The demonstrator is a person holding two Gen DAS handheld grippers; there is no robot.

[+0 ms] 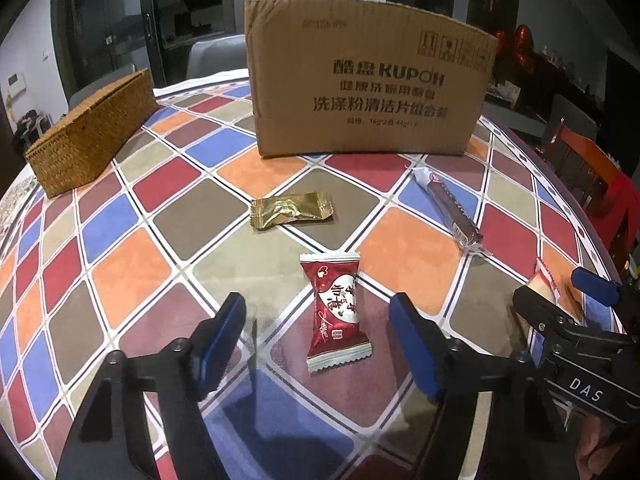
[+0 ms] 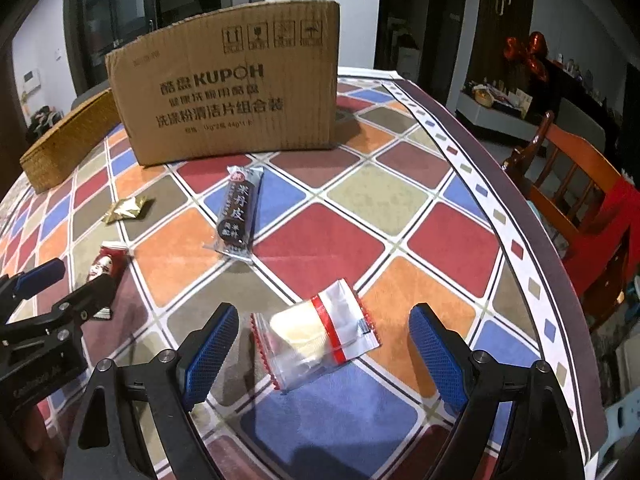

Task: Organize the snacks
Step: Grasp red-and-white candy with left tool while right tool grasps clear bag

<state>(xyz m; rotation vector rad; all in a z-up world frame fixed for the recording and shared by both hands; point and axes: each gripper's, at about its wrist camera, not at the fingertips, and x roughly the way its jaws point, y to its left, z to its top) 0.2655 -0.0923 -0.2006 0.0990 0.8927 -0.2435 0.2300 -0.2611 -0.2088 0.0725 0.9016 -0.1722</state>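
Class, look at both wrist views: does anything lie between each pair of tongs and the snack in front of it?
Nothing visible does. The left tongs straddle the red candy packet; the right tongs straddle the clear wrapped pastry. Both stand open, pads clear of the wrappers, only bare tablecloth around.

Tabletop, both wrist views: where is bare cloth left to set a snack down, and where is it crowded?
Free: the tablecloth right of the dark bar, out to the table's edge, and the stretch between the wicker basket and the gold packet. Crowded: near the front, where the red packet and clear packet lie between open claws.
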